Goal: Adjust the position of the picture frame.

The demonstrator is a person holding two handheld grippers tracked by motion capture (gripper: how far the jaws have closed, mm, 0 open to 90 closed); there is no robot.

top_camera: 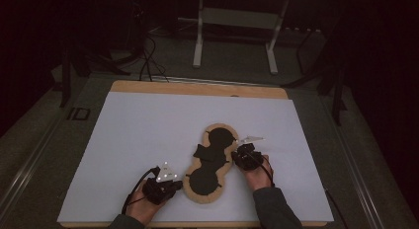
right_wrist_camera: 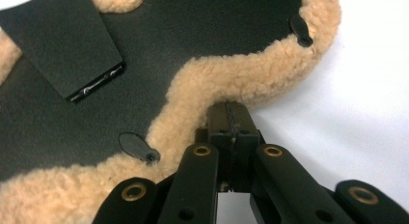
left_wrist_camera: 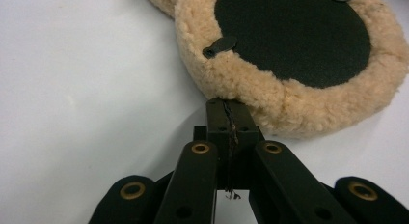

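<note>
Nearest the person, at the table's front edge, the left gripper sits with its jaws clenched together and empty, their tips touching the fleecy tan rim of the peanut-shaped sheepskin pad at its near lobe, as the left gripper view shows. A little farther up, the right gripper is likewise clenched shut on nothing, its tips pressed against the fleece edge at the pad's narrow waist. The pad lies black side up on the white sheet covering the wooden table, between the two grippers, with a black strap across its middle and small black tabs along the rim.
</note>
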